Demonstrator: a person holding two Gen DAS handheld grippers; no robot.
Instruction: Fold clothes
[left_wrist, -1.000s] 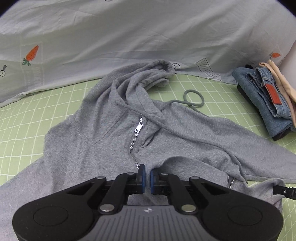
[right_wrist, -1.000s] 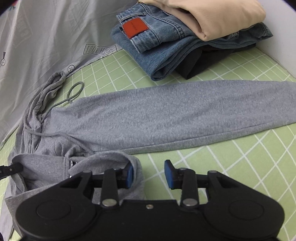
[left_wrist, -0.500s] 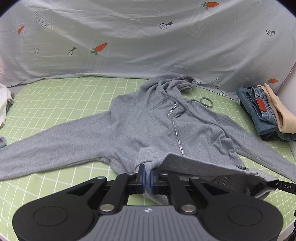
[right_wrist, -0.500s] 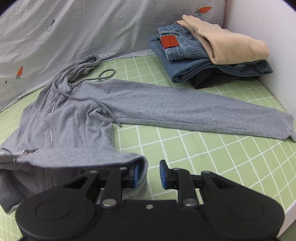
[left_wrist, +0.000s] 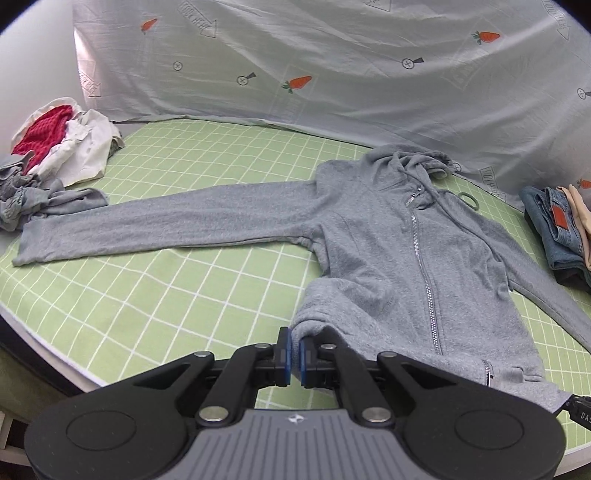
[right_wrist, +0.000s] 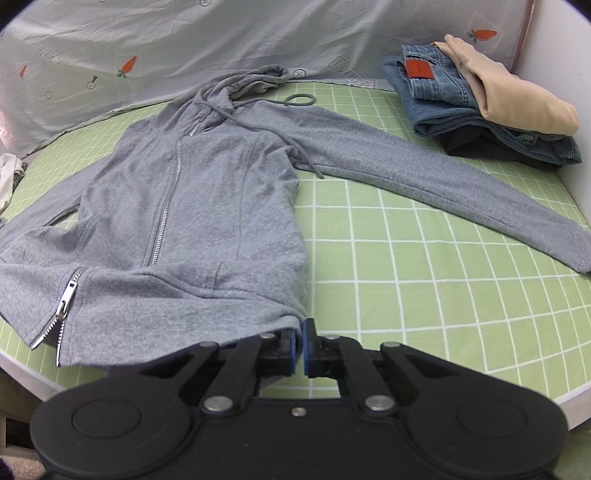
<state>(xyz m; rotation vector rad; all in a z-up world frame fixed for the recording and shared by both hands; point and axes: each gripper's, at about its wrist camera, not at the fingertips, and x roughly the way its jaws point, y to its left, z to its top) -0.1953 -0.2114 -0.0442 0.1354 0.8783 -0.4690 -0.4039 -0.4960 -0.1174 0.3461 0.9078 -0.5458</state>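
At the far left of the left wrist view a loose heap of unfolded laundry (left_wrist: 55, 144), white and red with some grey, lies on the green grid-patterned mat (left_wrist: 166, 295). One sleeve (left_wrist: 166, 225) of the grey zip-up hoodie (left_wrist: 388, 258) reaches out flat from the heap toward the garment's body, which is spread face up over the middle of the mat with its zipper (left_wrist: 421, 266) running down the front and its hood bunched against the pale carrot-print sheet (left_wrist: 332, 74) at the back. A grey drawstring loop (left_wrist: 469, 197) lies on the mat just beside the hood.

The left gripper (left_wrist: 294, 354) has its blue pads together, clamped on the bottom hem corner of the hoodie at the garment's left side. At the bottom right edge of this view a black tip of the other tool is just visible by the far hem corner.

In the right wrist view the right gripper (right_wrist: 300, 350) is likewise pinched together on the opposite hem corner, the cloth caught between its pads. A second zipper pull (right_wrist: 64, 306) hangs at the hem to the left of it. The other sleeve (right_wrist: 443, 177) stretches flat to the right across the mat. Beyond it, in the far right corner against the white wall, a folded stack (right_wrist: 480, 107) holds a beige garment on blue jeans on something black.
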